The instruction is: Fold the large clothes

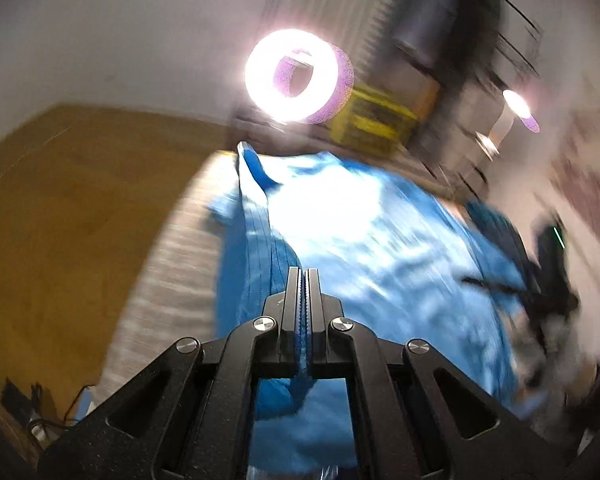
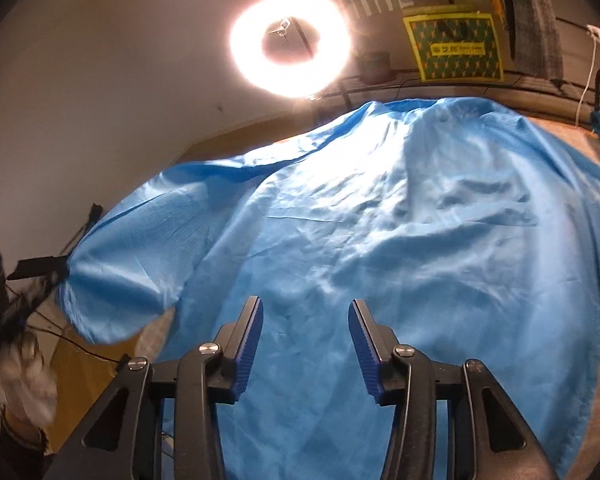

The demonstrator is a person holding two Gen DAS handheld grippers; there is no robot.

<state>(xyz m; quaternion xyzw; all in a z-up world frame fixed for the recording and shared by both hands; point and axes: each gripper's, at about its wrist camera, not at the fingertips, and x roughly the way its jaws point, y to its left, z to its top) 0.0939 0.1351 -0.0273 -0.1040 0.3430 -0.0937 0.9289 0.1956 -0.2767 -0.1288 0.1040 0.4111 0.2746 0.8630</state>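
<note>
A large shiny blue garment (image 1: 379,240) lies spread over a light striped surface (image 1: 168,280). My left gripper (image 1: 303,273) is shut on a fold of its edge, with blue cloth showing between the black fingers. In the right wrist view that same gripper (image 2: 40,266) holds up a sleeve end at the far left. The blue garment (image 2: 379,240) fills the right wrist view, wrinkled and raised at the far side. Above its near part my right gripper (image 2: 304,305) stands open, its blue ribbed pads (image 2: 252,344) apart with only flat cloth lying below them.
A bright ring light (image 2: 290,42) glares from beyond the garment. A yellow patterned box (image 2: 453,46) and dark hanging items stand at the back right. A wooden floor (image 1: 60,200) lies to the left, with cables (image 1: 40,420). A person's sleeve (image 2: 24,392) shows at the lower left.
</note>
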